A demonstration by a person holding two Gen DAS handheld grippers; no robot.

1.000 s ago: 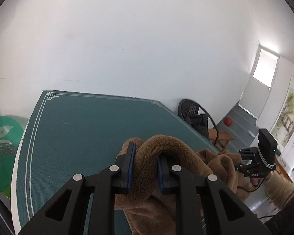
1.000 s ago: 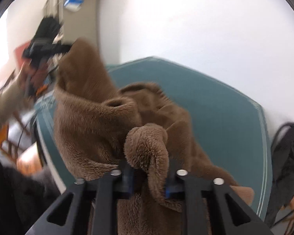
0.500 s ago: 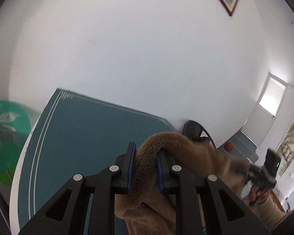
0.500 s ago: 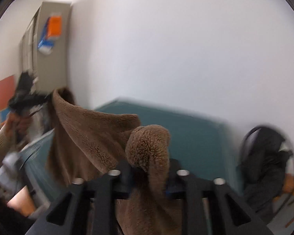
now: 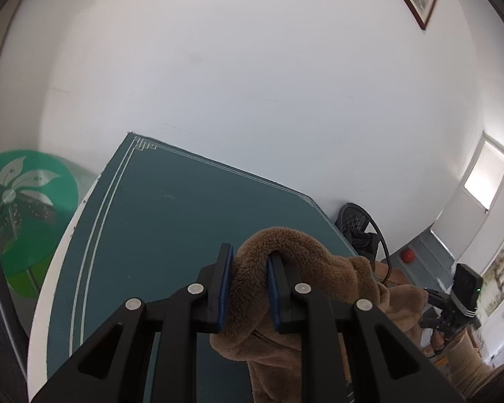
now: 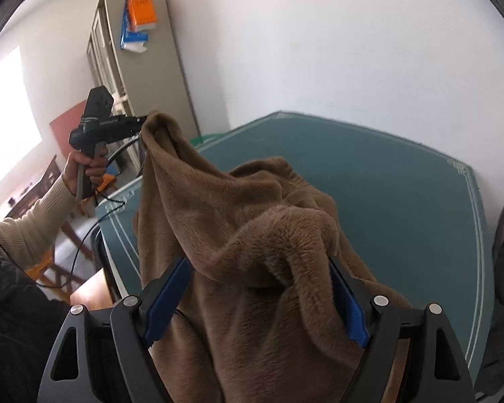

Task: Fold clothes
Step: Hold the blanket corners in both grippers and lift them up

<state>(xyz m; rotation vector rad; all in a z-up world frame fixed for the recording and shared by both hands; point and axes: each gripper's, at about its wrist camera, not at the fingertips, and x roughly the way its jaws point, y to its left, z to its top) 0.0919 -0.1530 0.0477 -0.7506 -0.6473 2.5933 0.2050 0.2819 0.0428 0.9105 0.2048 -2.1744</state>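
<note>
A brown fleece garment (image 6: 252,235) hangs in the air above the green table (image 6: 403,184). My left gripper (image 5: 249,262) is shut on a rolled edge of the brown fleece garment (image 5: 279,245) and holds it up. In the right wrist view the left gripper (image 6: 141,124) pinches the garment's far corner, high at the left. My right gripper (image 6: 257,268) has its jaws wide apart, with the fleece bunched loosely between and over them. In the left wrist view the right gripper (image 5: 436,302) shows at the far right, partly behind cloth.
The green table (image 5: 151,235) has white border lines and a white rim. A green round fan (image 5: 20,194) stands left of it. A black chair (image 5: 359,228) and a red ball (image 5: 408,254) are beyond the right end. A grey cabinet (image 6: 137,50) stands by the wall.
Both grippers lifted the garment off the table. The right gripper's jaws, shut on a fleece fold before, have now spread wide apart. The left gripper keeps its hold.
</note>
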